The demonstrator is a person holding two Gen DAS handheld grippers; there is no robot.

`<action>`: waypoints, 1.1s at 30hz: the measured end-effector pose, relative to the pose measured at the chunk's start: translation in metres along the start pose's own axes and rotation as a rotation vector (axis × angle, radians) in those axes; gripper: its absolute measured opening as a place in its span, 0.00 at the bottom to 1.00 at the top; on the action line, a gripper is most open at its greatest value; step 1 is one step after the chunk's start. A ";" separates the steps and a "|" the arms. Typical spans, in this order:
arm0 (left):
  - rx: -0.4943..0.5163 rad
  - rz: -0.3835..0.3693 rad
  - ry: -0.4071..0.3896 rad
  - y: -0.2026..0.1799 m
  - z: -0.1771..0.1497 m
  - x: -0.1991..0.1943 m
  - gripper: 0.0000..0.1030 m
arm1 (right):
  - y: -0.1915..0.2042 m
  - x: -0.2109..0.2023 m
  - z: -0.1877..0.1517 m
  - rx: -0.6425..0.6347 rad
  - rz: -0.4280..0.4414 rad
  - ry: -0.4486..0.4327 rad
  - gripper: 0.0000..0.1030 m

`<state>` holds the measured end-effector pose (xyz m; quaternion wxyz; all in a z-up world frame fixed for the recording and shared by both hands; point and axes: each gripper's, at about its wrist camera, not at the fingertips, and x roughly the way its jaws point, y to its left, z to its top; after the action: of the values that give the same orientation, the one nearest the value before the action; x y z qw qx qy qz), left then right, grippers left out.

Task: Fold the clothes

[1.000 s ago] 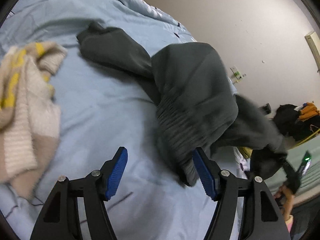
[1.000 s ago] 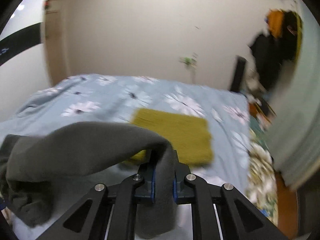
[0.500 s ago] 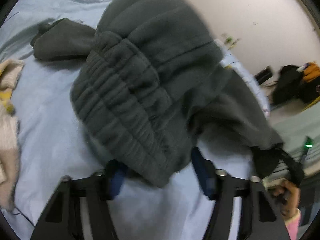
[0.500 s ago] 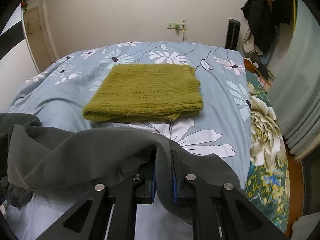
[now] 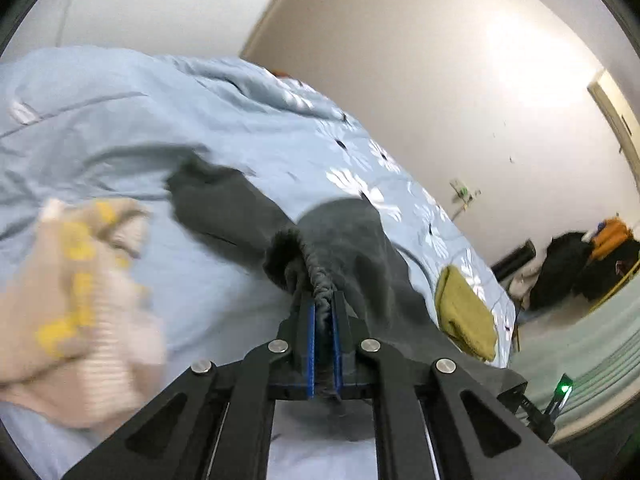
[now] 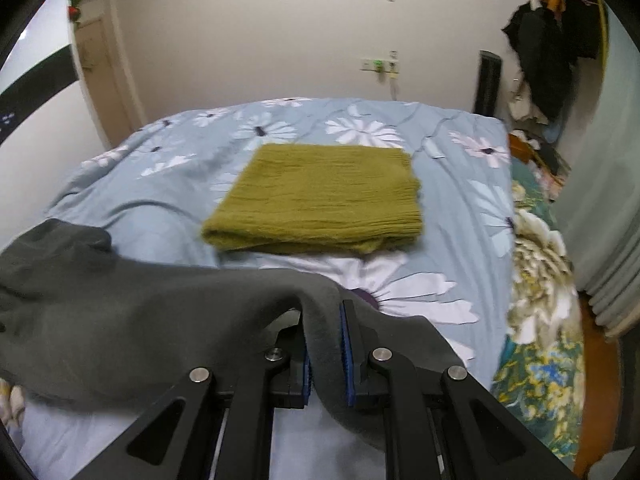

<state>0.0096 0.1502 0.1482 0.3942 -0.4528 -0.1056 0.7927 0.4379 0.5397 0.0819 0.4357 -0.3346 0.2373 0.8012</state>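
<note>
Both grippers have hold of the dark grey fleece garment, which hangs and drapes over the pale blue floral bedspread; the left gripper has its fingers pressed nearly together on a bunched, gathered band of the cloth, likely an elastic waist or cuff, though blur in the left wrist view makes that hard to settle; the right gripper is likewise closed tight on a thick fold of the same fabric, the rest trailing off to its left. One end of the garment lies on the bed beyond the left gripper; a folded olive-green knit rests flat further along the bed, and a cream and yellow knit lies rumpled at the left.

The step in hand looks like spreading the grey piece between two held points; to do it well, draw the grippers apart until the cloth is taut and level; keep both grips firm, since thick fleece can creep from narrow pads; lower it onto bare bedspread, clear of the other two knits, so the edges land straight.
</note>
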 end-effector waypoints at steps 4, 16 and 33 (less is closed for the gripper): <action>-0.023 0.073 0.075 0.022 -0.032 0.004 0.07 | 0.022 0.003 -0.016 -0.081 0.000 0.016 0.12; -0.327 0.072 0.216 0.094 -0.118 0.038 0.31 | 0.006 0.004 -0.060 -0.090 -0.012 0.123 0.15; -0.505 -0.097 0.309 0.078 -0.137 0.061 0.52 | 0.003 -0.028 -0.102 0.169 0.366 0.182 0.55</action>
<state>0.0609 0.1162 -0.0089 0.3179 -0.6463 -0.2595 0.6434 0.4800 0.4551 0.0353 0.2862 -0.3191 0.3987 0.8107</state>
